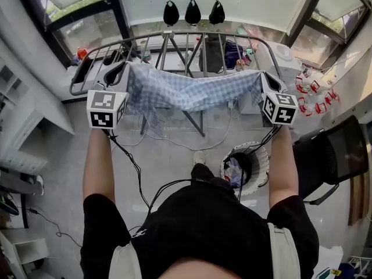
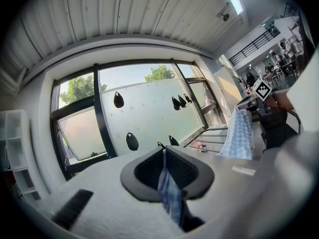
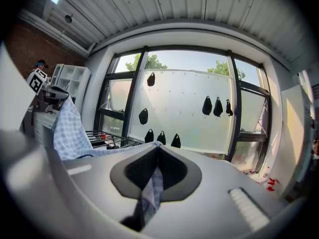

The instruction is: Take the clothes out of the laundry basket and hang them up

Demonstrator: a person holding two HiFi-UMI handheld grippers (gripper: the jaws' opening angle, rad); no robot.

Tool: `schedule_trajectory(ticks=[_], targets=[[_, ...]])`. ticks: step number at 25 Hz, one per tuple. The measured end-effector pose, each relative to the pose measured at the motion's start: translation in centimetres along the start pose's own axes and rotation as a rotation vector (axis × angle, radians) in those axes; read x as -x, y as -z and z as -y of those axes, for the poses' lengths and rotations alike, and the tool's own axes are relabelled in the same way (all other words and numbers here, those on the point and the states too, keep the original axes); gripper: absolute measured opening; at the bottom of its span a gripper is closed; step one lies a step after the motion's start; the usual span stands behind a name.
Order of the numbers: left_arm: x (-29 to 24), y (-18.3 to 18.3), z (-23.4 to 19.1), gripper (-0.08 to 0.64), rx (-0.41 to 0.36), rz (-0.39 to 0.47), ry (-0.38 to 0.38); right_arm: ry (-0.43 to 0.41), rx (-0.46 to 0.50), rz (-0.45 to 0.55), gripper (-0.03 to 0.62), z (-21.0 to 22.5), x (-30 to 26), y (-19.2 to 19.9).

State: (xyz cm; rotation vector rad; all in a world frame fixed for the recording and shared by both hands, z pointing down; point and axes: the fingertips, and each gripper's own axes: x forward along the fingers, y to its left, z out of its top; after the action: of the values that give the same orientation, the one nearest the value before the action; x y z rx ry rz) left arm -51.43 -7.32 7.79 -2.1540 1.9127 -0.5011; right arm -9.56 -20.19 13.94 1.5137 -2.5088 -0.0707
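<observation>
the blue-and-white checked garment (image 1: 192, 92) is held spread between both claws at the drying rack (image 1: 174, 38). in the head view it lies across the rack's bars; i cannot tell whether it touches them. the left claw (image 1: 118, 72) is clenched on one end of the cloth and the right claw (image 1: 266, 80) on the other. each gripper view shows a fold of checked fabric pinched between the pads. the middle sags a little, and a loose part hangs lower near the left claw. the laundry basket (image 1: 263, 156) stands on the floor by the person's feet, with something more inside.

to hang it well, i would hold both grips firm and the top edge taut and level. lift until the hanging part clears the bars, then carry it over a free stretch, away from the dark clothes (image 1: 216, 52) already on the rack. lower it so roughly equal lengths fall on each side, and only then let go. the likely snag is the loose part catching on a bar.
</observation>
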Motion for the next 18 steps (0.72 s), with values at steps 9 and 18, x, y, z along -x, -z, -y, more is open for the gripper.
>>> schedule_trajectory(ticks=[9,18], targets=[[-8.0,-0.6,-3.6,0.025,-0.003,0.009,-0.020,0.020,0.024,0.009,0.020,3.2,-7.7,-1.4],[-20.6,-1.6,-6.9,0.025,-0.017,-0.004,-0.016,0.039,0.017,-0.004,0.020,9.3,-19.1,-3.5]])
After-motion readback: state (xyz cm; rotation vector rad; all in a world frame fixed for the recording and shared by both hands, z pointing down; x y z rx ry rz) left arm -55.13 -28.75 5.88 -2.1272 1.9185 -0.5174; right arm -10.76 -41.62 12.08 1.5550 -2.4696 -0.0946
